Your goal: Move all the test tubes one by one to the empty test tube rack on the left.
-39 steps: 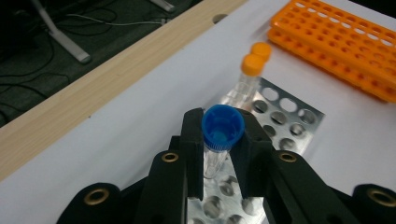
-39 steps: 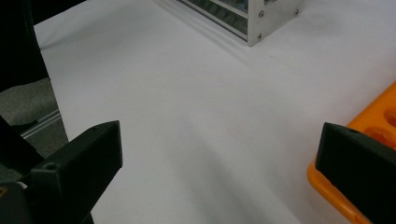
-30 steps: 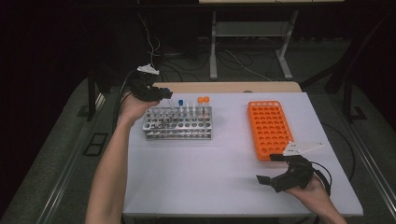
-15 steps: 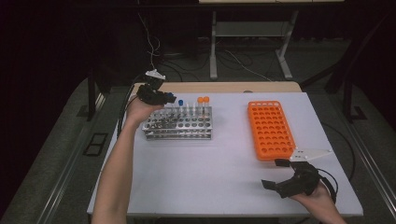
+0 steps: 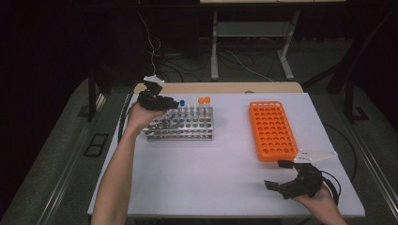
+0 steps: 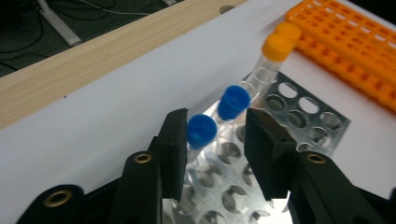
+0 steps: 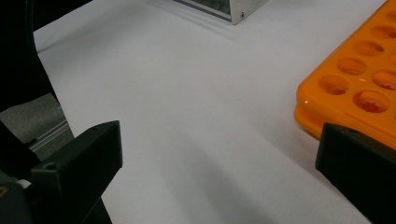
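Blue-capped clear plastic tube [image 6: 201,133] standing in the perforated metal tube rack [image 6: 299,116], at the rack's left end as seen from the high view, sits between the two black jaws of the left gripper [image 6: 215,140]. Its cap lies just beside the left-hand jaw in the left gripper view; whether it touches cannot be told, and a clear gap remains to the other jaw. Jaws have just been opening — now parted with the tube between them, not clamped. Second blue-capped tube [image 6: 233,102] stands just behind in the same row, with two orange-capped tubes [image 6: 279,42] further along. Rack stands on the white table top [image 5: 211,168], toward its far-left part. Orange plastic multi-hole rack [image 5: 272,129] lies well apart to the right. Right gripper [image 5: 281,176] sits near the table's near-right edge, just short of the orange rack's near end — jaws wide apart, nothing between them.
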A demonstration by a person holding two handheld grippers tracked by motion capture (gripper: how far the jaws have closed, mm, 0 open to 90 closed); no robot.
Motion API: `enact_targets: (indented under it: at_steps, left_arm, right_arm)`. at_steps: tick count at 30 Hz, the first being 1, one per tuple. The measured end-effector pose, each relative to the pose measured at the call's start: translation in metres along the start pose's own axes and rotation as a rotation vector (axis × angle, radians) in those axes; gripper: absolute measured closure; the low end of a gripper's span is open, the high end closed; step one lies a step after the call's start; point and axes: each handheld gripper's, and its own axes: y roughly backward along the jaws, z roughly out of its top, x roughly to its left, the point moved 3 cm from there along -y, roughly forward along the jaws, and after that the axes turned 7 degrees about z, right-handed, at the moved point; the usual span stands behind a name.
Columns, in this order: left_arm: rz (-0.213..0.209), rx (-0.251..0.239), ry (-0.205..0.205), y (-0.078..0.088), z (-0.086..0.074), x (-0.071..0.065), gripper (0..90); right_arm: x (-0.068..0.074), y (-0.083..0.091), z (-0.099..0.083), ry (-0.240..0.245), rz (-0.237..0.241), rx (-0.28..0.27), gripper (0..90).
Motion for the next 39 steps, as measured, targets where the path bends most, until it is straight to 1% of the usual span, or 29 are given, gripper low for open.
enact_targets:
  at_steps: [5,9,12,18,19,20,21,25,26,29,32,37,39]
  left_arm:
    - [-0.007,-0.026,0.010,0.017,-0.007,-0.008,41.4]
    - [-0.018,-0.073,0.029,0.031,-0.014,-0.013,35.1]
    - [-0.023,-0.093,0.031,0.039,-0.019,-0.018,30.4]
    - [-0.040,-0.150,0.069,0.053,-0.032,-0.029,23.3]
    - [-0.046,-0.164,0.084,0.056,-0.035,-0.032,21.3]
    - [-0.054,-0.175,0.088,0.058,-0.037,-0.034,20.2]
    - [-0.062,-0.180,0.084,0.059,-0.040,-0.038,19.4]
    - [-0.071,-0.193,0.079,0.067,-0.052,-0.052,11.9]
    - [-0.073,-0.201,0.081,0.069,-0.055,-0.055,9.7]
    - [-0.077,-0.201,0.066,0.073,-0.064,-0.066,0.4]
    - [-0.086,-0.206,0.049,0.077,-0.075,-0.077,0.0]
    - [-0.114,-0.231,0.047,0.080,-0.093,-0.091,0.0]
    - [-0.132,-0.244,0.060,0.078,-0.101,-0.097,0.0]
  right_arm:
    - [-0.002,0.003,-0.001,-0.006,-0.008,-0.017,0.2]
    - [-0.005,0.003,-0.002,-0.010,-0.011,-0.023,0.2]
    - [-0.005,0.003,-0.001,-0.013,-0.010,-0.028,0.2]
    - [-0.006,0.004,-0.001,-0.012,-0.011,-0.034,0.2]
    - [-0.006,0.003,-0.001,-0.013,-0.010,-0.033,0.1]
    - [-0.006,0.003,-0.002,-0.014,-0.010,-0.033,0.2]
    - [-0.006,0.003,-0.002,-0.012,-0.010,-0.033,0.1]
    - [-0.005,0.003,-0.002,-0.014,-0.008,-0.035,0.1]
    - [-0.005,0.004,-0.002,-0.014,-0.006,-0.036,0.2]
    - [-0.004,0.003,-0.001,-0.013,-0.003,-0.040,0.2]
    - [-0.003,0.003,-0.001,-0.010,0.001,-0.042,0.2]
    - [-0.001,0.002,-0.001,-0.010,0.006,-0.046,0.2]
    - [-0.001,0.002,0.000,-0.011,0.010,-0.048,0.1]
